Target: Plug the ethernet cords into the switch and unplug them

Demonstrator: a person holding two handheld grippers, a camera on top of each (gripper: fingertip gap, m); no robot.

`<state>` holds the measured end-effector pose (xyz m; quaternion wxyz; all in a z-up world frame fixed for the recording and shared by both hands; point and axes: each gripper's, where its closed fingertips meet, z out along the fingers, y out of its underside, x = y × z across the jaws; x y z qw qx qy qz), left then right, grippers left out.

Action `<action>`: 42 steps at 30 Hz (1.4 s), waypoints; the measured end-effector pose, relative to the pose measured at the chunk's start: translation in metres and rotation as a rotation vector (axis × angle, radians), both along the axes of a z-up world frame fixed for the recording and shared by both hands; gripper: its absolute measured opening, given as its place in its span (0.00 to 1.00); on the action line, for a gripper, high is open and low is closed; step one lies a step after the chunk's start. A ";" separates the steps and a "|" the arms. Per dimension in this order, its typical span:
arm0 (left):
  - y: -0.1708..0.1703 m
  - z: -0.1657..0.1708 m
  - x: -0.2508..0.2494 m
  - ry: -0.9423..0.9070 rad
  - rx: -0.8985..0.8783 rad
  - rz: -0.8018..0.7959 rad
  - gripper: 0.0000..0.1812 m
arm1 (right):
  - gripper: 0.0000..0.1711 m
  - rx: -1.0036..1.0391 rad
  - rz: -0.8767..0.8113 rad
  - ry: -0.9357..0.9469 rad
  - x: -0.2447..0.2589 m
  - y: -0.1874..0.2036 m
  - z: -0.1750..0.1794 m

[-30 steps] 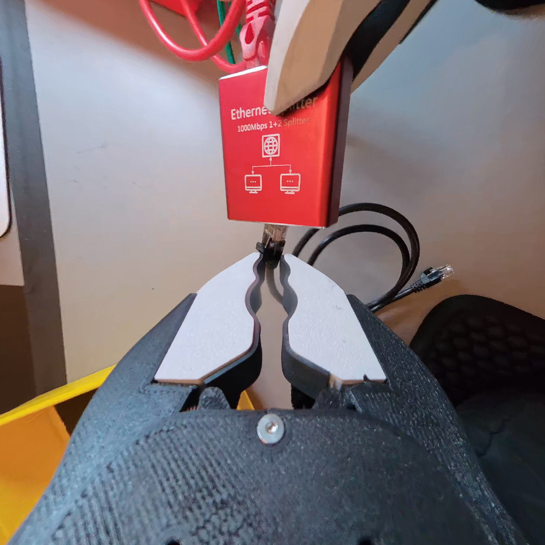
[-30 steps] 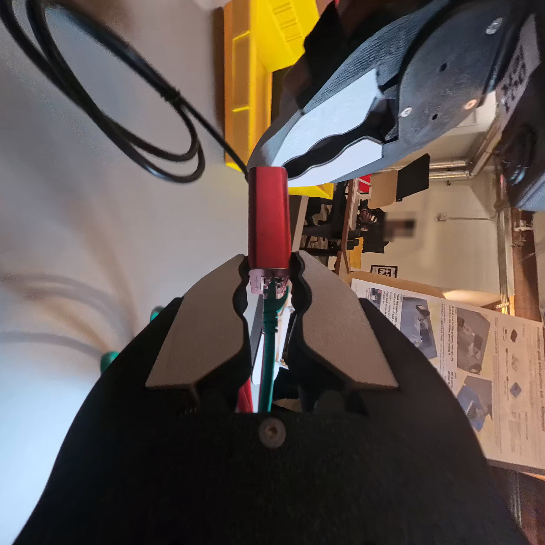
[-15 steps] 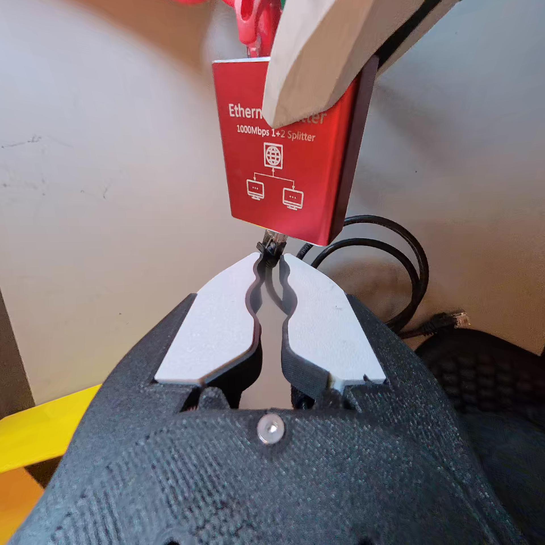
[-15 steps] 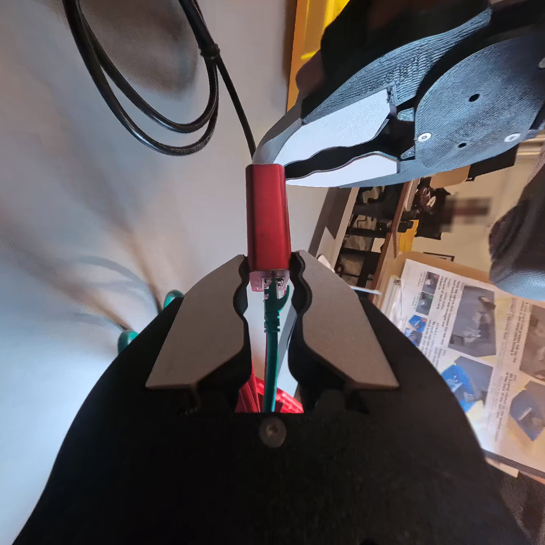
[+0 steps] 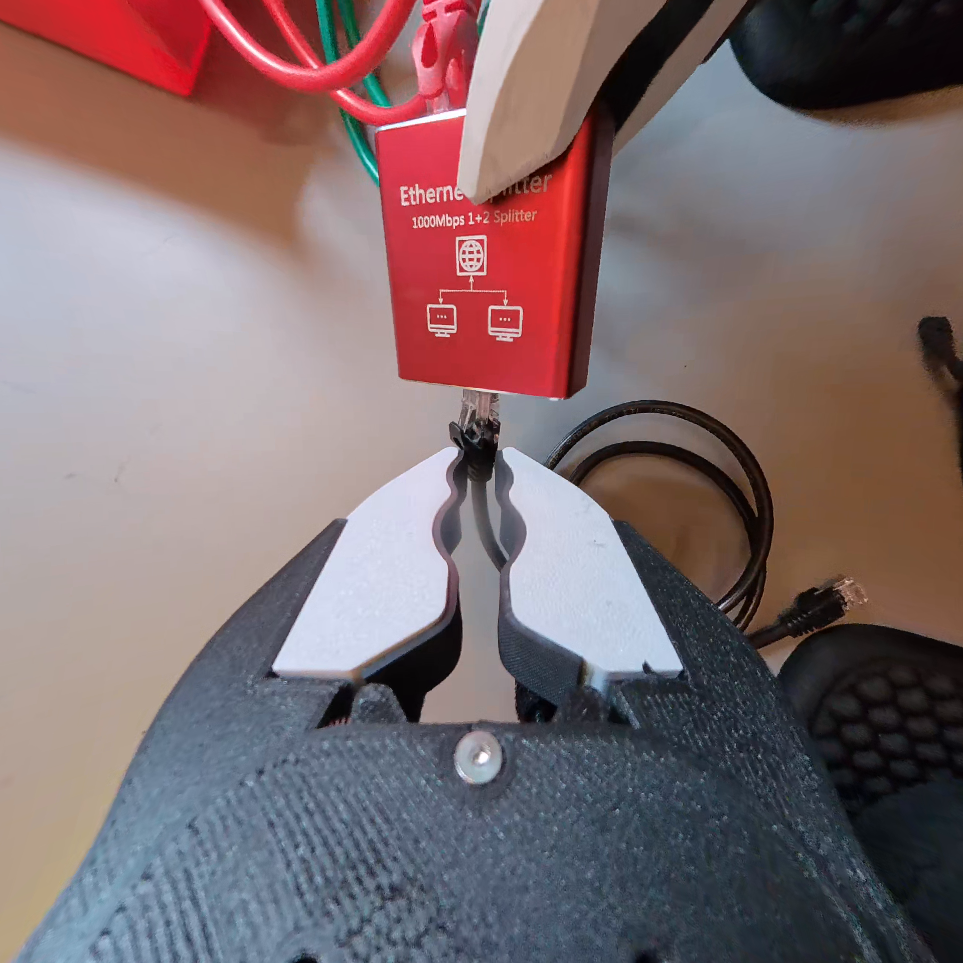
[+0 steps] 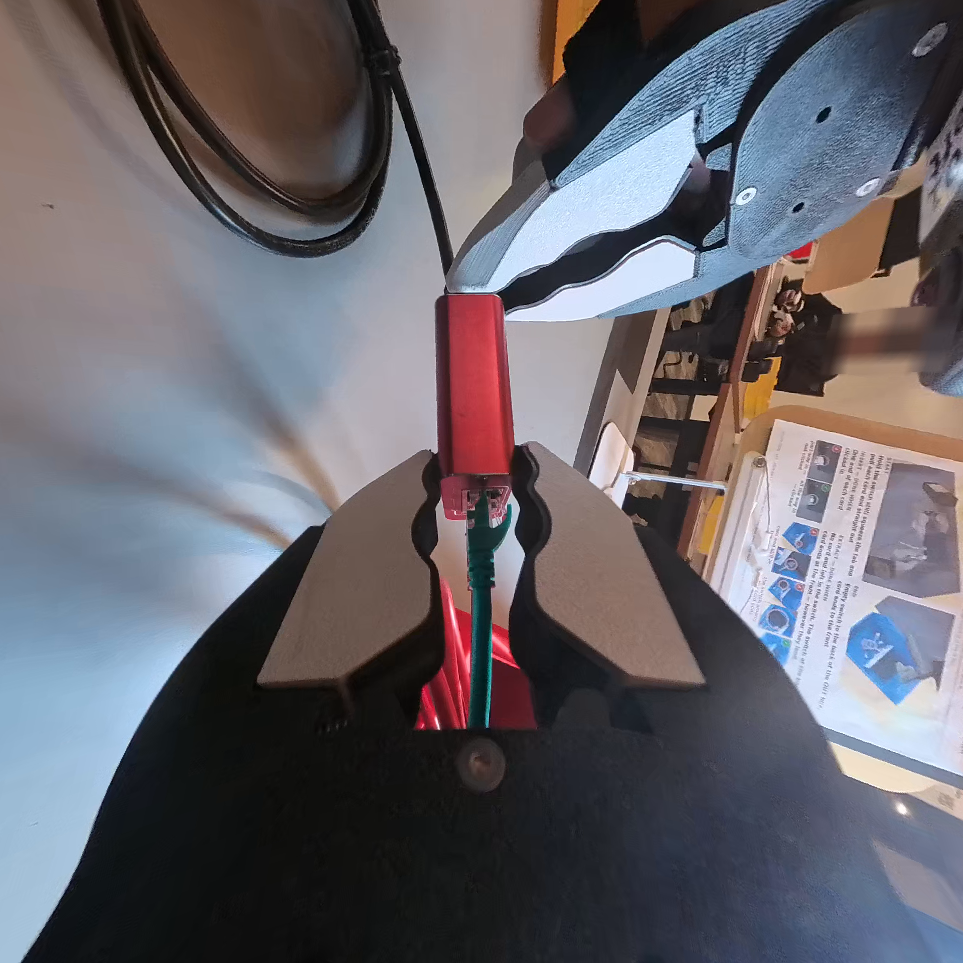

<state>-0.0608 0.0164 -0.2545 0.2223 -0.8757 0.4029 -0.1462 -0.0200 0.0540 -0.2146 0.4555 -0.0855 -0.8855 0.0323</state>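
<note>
The red switch hangs in the air between both grippers. My left gripper is shut on the boot of the black ethernet cord. The cord's clear plug sits in the switch's near port, partly showing. My right gripper is shut on the far end of the switch. A green cord and a red cord are plugged in between its fingers. Each gripper shows in the other's view: the left gripper and a finger of the right gripper.
The black cord's slack lies coiled on the pale table, with its free plug at the right. A red box stands at the far left. A black mesh object lies at the lower right. A printed sheet is at the right. The tips of one gripper are about 7 cm away from the tips of the other. From the left gripper's tips to the black mesh object is close to 25 cm.
Both grippers and the switch have shifted together over the table, so the background has changed. The holds on the switch and the black cord are unchanged.
</note>
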 end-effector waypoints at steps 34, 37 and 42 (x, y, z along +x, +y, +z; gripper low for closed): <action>0.002 0.061 0.047 -0.156 0.305 -0.143 0.01 | 0.15 -0.165 -0.046 0.045 0.041 -0.008 0.035; 0.004 0.068 0.044 -0.166 0.332 -0.113 0.02 | 0.16 -0.140 -0.062 0.090 0.041 -0.006 0.044; 0.000 0.093 0.026 -0.208 0.396 -0.023 0.18 | 0.15 -0.097 -0.068 0.212 0.040 -0.003 0.073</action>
